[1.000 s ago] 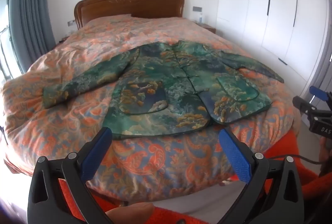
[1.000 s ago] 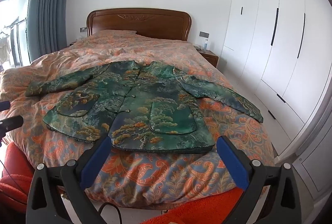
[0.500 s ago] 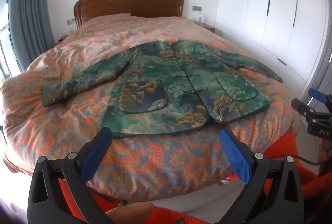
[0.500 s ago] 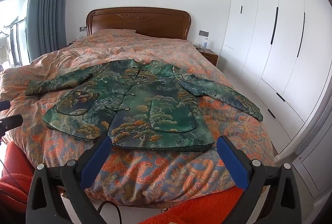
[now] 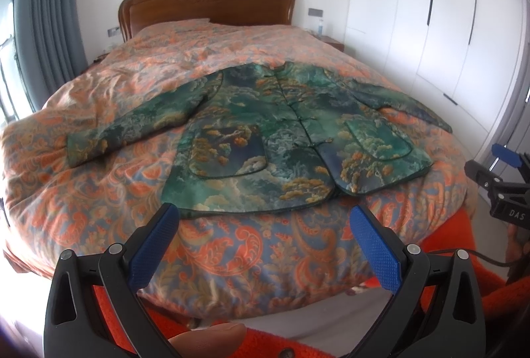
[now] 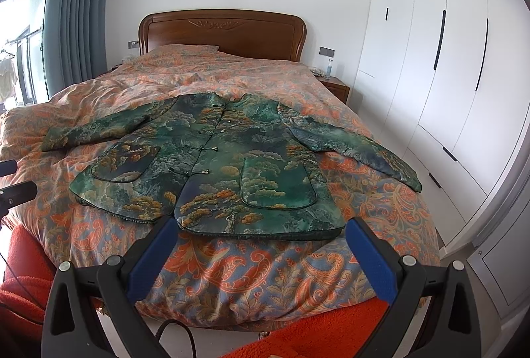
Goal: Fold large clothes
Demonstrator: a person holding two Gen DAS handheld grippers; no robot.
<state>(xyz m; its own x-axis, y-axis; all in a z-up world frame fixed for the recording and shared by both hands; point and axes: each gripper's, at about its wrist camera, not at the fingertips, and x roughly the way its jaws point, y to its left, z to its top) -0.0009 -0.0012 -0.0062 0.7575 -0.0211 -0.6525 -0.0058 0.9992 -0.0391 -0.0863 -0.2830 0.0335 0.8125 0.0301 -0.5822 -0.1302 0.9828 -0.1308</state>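
Left gripper [image 5: 265, 225]: spread wide, blue pads [image 5: 154, 247] gripping nothing, poised off the foot of the bed. Right gripper [image 6: 260, 240]: likewise gaping, empty, poised off the same edge, further right. Beyond both, just past the pad tips, a green brocade jacket [image 6: 232, 166] spread flat and front-up on the orange paisley quilt [image 6: 251, 272], frog fastenings done up, hem nearest the tools, collar toward the wooden headboard [image 6: 222, 30]. Both sleeves stretched outward to either side, angled down. Two patch pockets low on the front. White wardrobe doors [image 6: 440, 60] along the right; grey curtain [image 6: 73, 13] at left.
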